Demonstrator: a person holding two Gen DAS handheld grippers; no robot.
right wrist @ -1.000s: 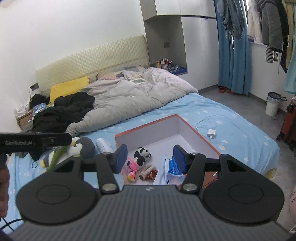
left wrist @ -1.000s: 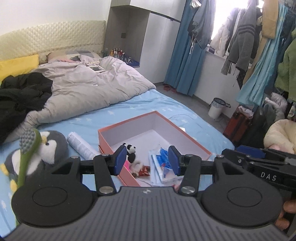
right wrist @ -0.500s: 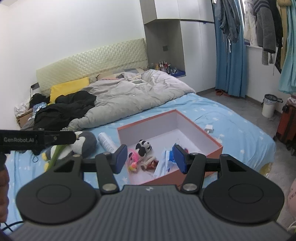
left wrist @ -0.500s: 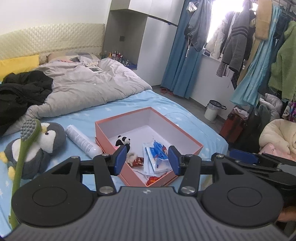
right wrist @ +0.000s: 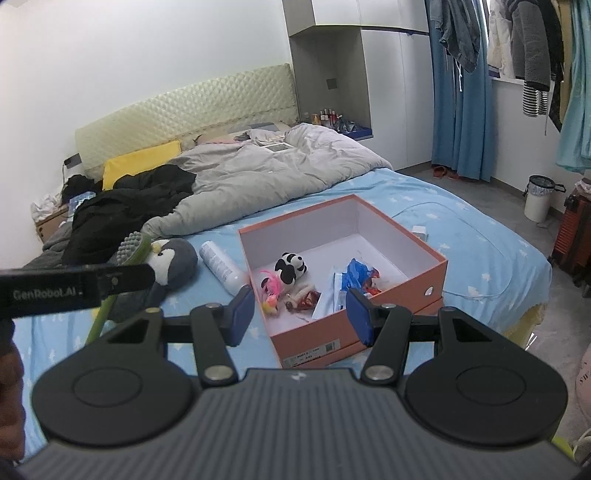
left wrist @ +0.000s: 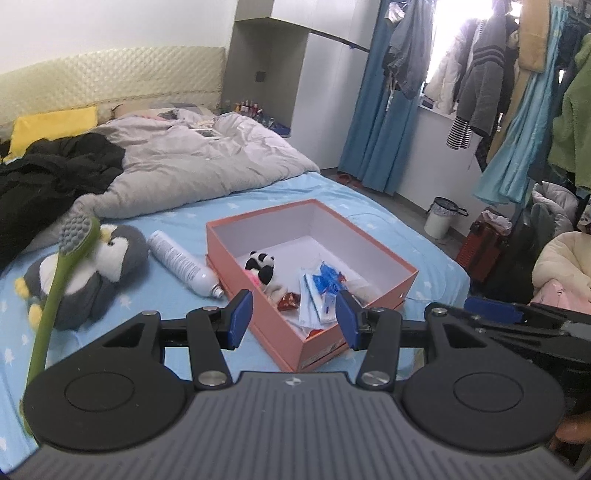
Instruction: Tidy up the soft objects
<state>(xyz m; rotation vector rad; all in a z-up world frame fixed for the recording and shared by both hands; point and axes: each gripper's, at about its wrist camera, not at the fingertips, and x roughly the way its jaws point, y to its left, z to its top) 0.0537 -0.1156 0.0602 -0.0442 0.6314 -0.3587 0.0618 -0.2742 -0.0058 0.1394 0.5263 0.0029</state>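
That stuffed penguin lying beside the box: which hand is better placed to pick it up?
Probably the left. The penguin lies left of the orange box, on the left tongs' side; the right tongs face the box. Both are open and empty.

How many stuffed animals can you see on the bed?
2. A grey penguin lies on the blue sheet left of the pink box, and a small panda sits inside that box. Others could be hidden under the box's clutter.

White walls, a padded headboard (right wrist: 184,110), blue curtains (right wrist: 461,92) beside a bright window (left wrist: 447,33), grey floor (right wrist: 491,195).
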